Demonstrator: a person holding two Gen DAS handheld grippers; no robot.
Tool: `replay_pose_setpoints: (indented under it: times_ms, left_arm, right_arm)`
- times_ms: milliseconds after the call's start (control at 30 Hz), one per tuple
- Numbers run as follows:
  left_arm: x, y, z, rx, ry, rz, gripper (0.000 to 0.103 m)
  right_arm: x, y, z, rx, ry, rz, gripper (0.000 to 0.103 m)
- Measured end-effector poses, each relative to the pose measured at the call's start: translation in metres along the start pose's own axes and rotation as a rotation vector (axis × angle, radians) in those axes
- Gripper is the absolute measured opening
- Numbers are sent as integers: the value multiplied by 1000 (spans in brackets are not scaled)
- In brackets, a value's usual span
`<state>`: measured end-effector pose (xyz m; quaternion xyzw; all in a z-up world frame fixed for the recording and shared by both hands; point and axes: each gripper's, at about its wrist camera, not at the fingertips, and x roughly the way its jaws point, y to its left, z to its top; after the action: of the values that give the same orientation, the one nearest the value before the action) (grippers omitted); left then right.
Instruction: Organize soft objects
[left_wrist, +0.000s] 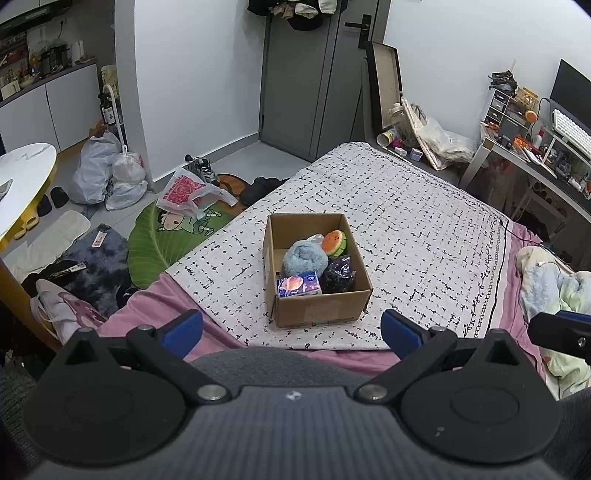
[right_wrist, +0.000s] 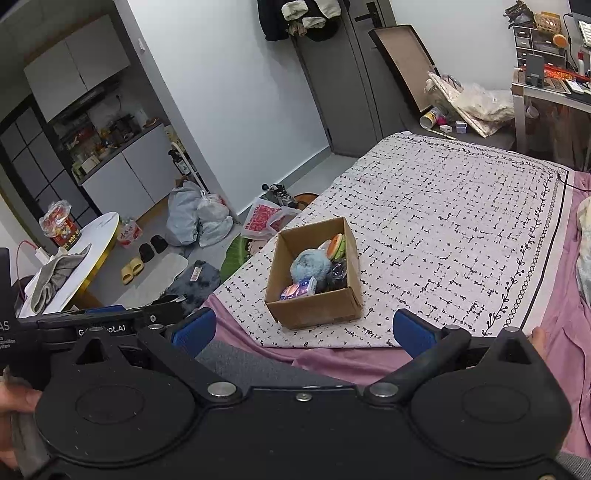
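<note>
A cardboard box (left_wrist: 321, 310) stands on the patterned white blanket (left_wrist: 417, 229) on the bed. Inside lie a blue fluffy ball (left_wrist: 304, 258), an orange-and-green plush (left_wrist: 334, 242), a tissue pack (left_wrist: 297, 284) and a dark shiny bag (left_wrist: 338, 275). The box also shows in the right wrist view (right_wrist: 314, 312), with the blue ball (right_wrist: 310, 267) and tissue pack (right_wrist: 299, 288) in it. My left gripper (left_wrist: 291, 332) is open and empty, held short of the box. My right gripper (right_wrist: 304, 330) is open and empty, also short of the box.
A crumpled blue-green blanket (left_wrist: 554, 291) lies at the bed's right edge. The floor on the left holds plastic bags (left_wrist: 107, 173), a green leaf mat (left_wrist: 166, 240) and a round white table (right_wrist: 81, 258). A cluttered desk (left_wrist: 535, 147) stands at the far right.
</note>
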<state>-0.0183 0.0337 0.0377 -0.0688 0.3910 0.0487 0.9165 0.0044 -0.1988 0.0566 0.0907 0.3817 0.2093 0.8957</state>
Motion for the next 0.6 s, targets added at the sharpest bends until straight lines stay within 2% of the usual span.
replay_pose_setpoints:
  times_ms: [600]
  left_arm:
    - [10, 2, -3, -9, 17, 4, 102]
  right_arm:
    - [1, -6, -1, 18, -1, 6, 103]
